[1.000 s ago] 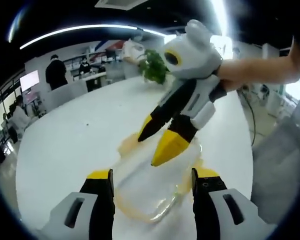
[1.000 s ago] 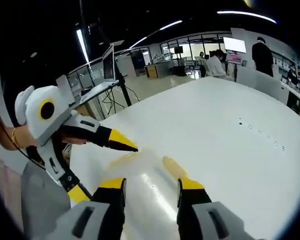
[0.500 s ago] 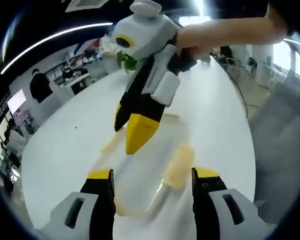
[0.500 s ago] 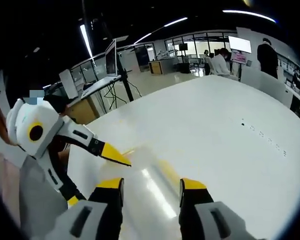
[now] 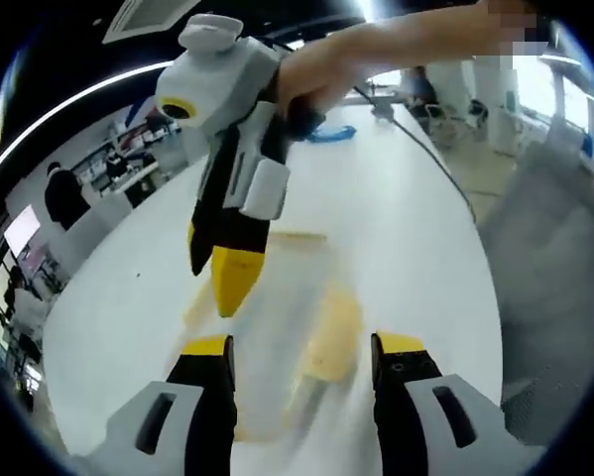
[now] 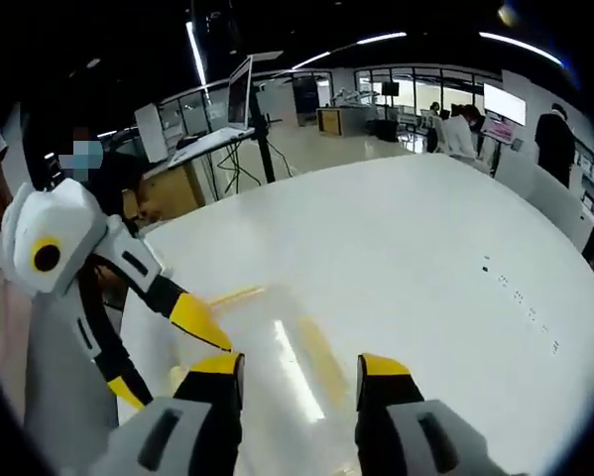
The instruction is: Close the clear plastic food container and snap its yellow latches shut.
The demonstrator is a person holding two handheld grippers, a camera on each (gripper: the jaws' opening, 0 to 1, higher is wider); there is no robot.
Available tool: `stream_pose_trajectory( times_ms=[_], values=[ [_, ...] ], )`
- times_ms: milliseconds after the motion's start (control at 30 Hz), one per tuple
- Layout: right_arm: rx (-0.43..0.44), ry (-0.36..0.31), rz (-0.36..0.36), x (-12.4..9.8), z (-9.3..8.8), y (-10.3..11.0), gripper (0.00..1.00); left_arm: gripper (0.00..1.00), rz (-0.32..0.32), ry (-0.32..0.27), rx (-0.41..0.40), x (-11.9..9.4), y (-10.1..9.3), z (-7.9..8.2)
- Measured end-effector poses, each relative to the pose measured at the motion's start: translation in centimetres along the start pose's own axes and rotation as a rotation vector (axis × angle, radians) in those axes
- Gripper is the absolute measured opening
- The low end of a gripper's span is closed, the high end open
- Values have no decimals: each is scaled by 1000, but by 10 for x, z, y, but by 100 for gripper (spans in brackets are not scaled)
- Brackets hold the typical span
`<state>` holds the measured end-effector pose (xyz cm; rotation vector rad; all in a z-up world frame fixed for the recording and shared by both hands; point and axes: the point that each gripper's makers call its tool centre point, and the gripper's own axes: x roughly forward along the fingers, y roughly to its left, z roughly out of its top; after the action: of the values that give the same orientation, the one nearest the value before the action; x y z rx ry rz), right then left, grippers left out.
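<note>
Your container (image 5: 287,367) sits blurred on the white desk (image 5: 406,238), between your left gripper's (image 5: 298,349) parted jaws. Your right gripper (image 6: 298,365), also parted, holds nothing; open desk lies beyond.

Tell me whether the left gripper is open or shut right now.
Open. In the left gripper view, the left gripper has its jaws spread wide, with the blurred clear container and a yellow latch between them.

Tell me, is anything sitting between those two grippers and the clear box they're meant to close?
Nothing visible does. The clear container lies blurred on the white table, just ahead of the left gripper, and the right gripper points down at it. One yellow latch shows between the left jaws.
</note>
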<state>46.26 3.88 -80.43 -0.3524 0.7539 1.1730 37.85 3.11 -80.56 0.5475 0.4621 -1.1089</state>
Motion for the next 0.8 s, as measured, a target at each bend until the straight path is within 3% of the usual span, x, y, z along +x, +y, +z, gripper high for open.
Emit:
stream_pose_trajectory(
  times_ms=[133, 367, 433, 567, 733, 800],
  values=[
    [-19, 29, 32, 1, -4, 2, 44, 52, 12, 19, 25, 0, 4, 1],
    [-60, 77, 79, 7, -7, 4, 44, 48, 1, -7, -44, 8, 10, 8],
    [-61, 87, 90, 8, -8, 2, 44, 47, 2, 12, -21, 10, 10, 6],
    [-64, 99, 131, 9, -9, 6, 42, 47, 15, 78, 107, 12, 9, 0],
    [-52, 110, 159, 10, -11, 6, 41, 40, 31, 85, 71, 14, 12, -3],
    [-55, 119, 171, 10, -11, 7, 41, 40, 34, 90, 97, 15, 12, -5]
  ],
)
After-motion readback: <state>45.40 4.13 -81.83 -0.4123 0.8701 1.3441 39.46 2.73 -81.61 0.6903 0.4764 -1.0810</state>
